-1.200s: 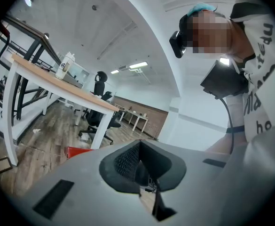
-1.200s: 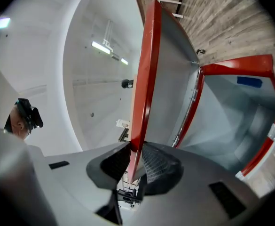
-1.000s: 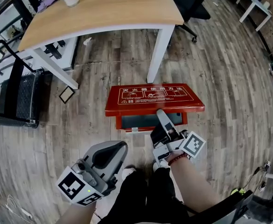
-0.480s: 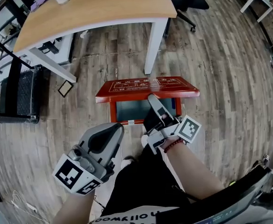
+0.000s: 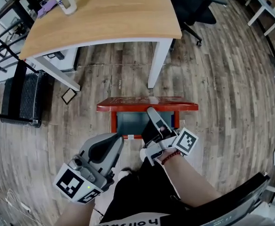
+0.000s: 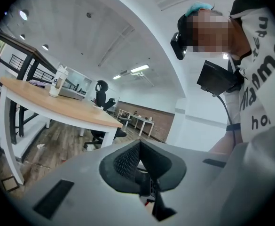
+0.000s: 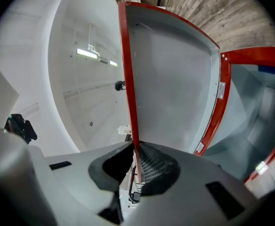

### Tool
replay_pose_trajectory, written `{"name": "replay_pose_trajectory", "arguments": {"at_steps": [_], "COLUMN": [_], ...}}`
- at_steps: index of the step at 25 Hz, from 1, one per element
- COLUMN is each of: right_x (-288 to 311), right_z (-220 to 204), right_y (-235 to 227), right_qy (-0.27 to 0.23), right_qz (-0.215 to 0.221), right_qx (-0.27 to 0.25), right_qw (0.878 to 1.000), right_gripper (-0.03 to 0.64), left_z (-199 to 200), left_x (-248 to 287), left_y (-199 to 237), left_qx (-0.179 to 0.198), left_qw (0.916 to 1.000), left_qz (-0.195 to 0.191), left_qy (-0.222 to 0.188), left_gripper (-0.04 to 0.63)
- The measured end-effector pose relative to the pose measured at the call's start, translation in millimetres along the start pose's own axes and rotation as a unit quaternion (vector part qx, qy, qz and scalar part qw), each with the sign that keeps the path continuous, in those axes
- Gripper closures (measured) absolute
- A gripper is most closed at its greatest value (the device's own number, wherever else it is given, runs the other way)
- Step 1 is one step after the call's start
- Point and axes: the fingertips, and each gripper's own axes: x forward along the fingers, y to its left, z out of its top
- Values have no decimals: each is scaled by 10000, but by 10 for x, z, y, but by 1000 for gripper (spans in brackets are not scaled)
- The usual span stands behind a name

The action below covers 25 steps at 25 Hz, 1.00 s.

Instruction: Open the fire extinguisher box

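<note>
The red fire extinguisher box [image 5: 121, 126] lies on the wood floor with its grey inside showing. Its lid [image 5: 146, 106] stands nearly on edge above it. My right gripper [image 5: 151, 112] grips the lid's front edge; its jaws have just been closing. In the right gripper view the lid's red rim [image 7: 128, 79] runs down between the pads [image 7: 149, 166] of that gripper [image 7: 136, 160], and the lid's grey underside [image 7: 175, 79] fills the middle. My left gripper [image 5: 114, 141] hangs left of the box, apart from it. In the left gripper view the gripper [image 6: 139, 147] has its pads together, nothing between them.
A wooden table [image 5: 104, 13] with white legs stands just behind the box, one leg [image 5: 157, 62] close to the lid. A black office chair [image 5: 193, 8] is behind, a black mesh case [image 5: 22, 98] and a small square frame [image 5: 68, 96] lie at the left.
The lid has swung up from a low tilt to nearly upright, with the right gripper rising along with it. The left gripper has lifted a little beside the box.
</note>
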Motion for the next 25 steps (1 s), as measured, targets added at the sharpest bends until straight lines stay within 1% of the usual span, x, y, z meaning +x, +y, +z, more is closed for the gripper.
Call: {"name": "replay_pose_trajectory", "arguments": {"at_steps": [6,13,19,25], "right_x": [120,267,397,476], "right_z": [102,193,283,340], "right_y": [19,43,32,22], "right_qy": [145,244,335,304], "right_qz": [-143,-196,-310,-512], "right_qx": [20,40,106,175], "right_qw": [9998,9995,9989,9981], "right_gripper": [580,583,583,584], "left_z": [226,439,544,499], "left_x": [131,289,452,502], "left_y": [93,174,294,381], "left_qx": [53,149,45,-147], "left_qw": [9998,9992,9977,9975], "left_qz": [195,354,621,635], "left_qy": [-33,-74,-278,-254], "left_gripper": [589,589,589,589]}}
